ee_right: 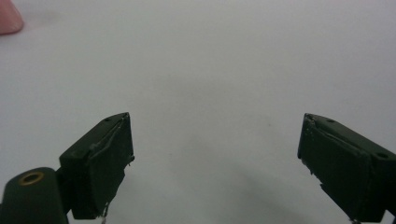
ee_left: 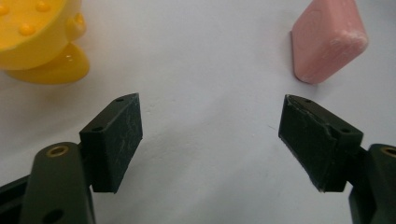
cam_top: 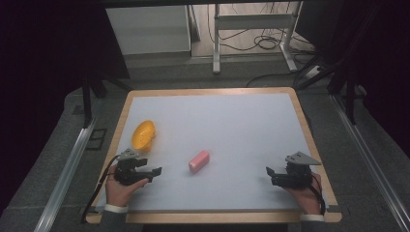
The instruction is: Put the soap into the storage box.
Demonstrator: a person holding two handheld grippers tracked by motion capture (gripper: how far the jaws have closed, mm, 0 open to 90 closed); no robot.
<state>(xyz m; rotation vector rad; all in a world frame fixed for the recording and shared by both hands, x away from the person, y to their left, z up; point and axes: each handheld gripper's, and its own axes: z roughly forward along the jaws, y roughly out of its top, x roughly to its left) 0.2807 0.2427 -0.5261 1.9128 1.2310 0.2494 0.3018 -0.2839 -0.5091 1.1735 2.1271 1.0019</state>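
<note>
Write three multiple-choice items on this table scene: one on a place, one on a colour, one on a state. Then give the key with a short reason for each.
1. Where does the pink soap bar lie?
A. inside the yellow dish
B. on the white table top, between the two grippers
C. between the right gripper's pads

2. What colour is the dish near the left gripper?
A. yellow
B. blue
C. green

3. How do the left gripper's jaws stand?
A. shut on the soap bar
B. shut on nothing
C. open, with nothing between them

Key: B, the bar rests alone on the table, midway between the left gripper and the right gripper; A, the dish is plainly yellow; C, the left gripper view shows bare table between the spread pads.
</note>
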